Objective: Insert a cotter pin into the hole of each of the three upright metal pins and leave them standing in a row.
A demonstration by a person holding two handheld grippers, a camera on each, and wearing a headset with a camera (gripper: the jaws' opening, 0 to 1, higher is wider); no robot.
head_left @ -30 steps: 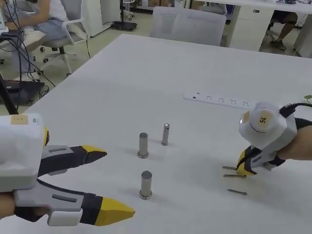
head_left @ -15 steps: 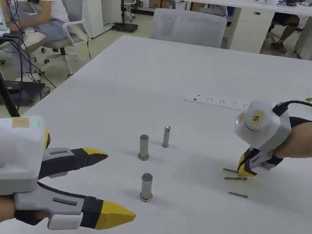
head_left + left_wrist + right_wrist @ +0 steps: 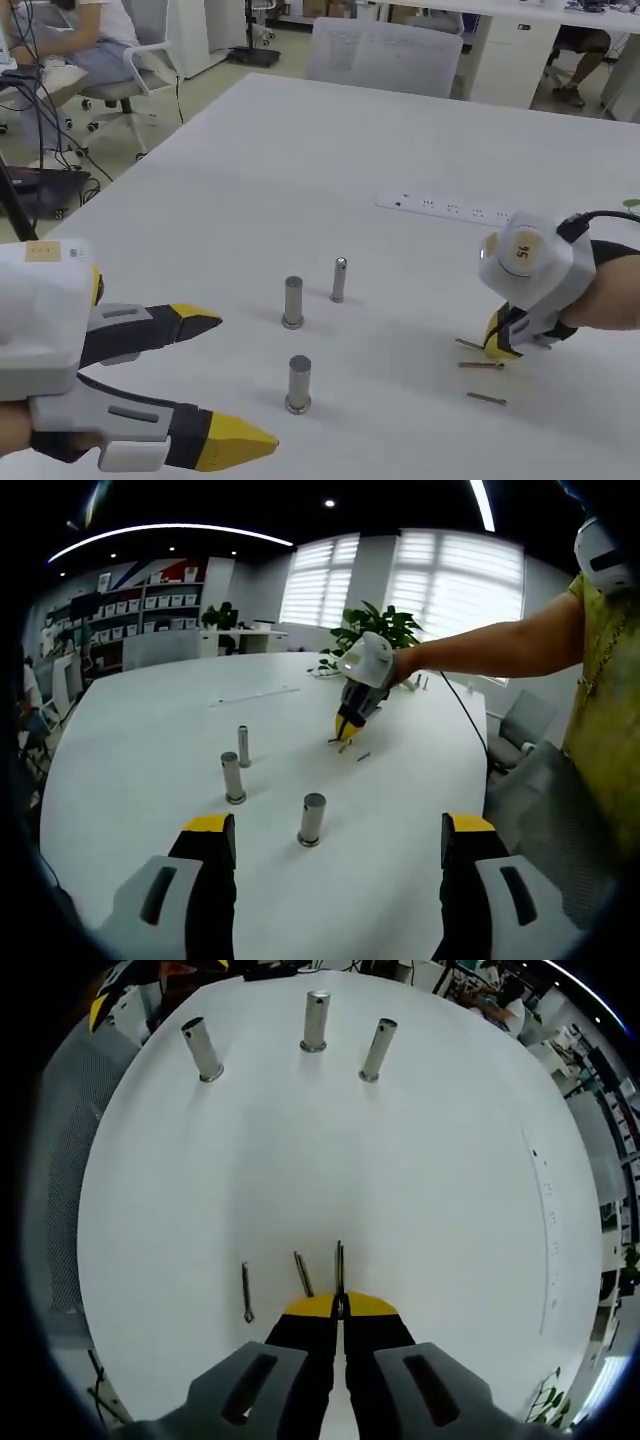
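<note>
Three upright metal pins stand on the white table: one point(image 3: 292, 301), a thinner one point(image 3: 339, 279) behind it, and a nearer one point(image 3: 299, 383). My right gripper point(image 3: 498, 346) rests tip-down at the right, shut on a cotter pin point(image 3: 339, 1265) that sticks out ahead of its tips. Beside it lie two loose cotter pins point(image 3: 303, 1273) point(image 3: 246, 1290), which the head view shows as one cotter pin point(image 3: 481, 365) and another point(image 3: 486, 398). The left gripper point(image 3: 228, 380) hovers open at the lower left, short of the nearest upright pin point(image 3: 312, 818), with nothing between its fingers.
A white power strip point(image 3: 450, 208) lies across the table behind the pins. A grey chair point(image 3: 385, 55) stands at the far edge. A person sits at a desk at the far left point(image 3: 80, 40). Bare tabletop point(image 3: 400, 330) separates the pins from the right gripper.
The right gripper has leaned slightly to the left over the cotter pins. The upright pins and the left gripper have kept their places.
</note>
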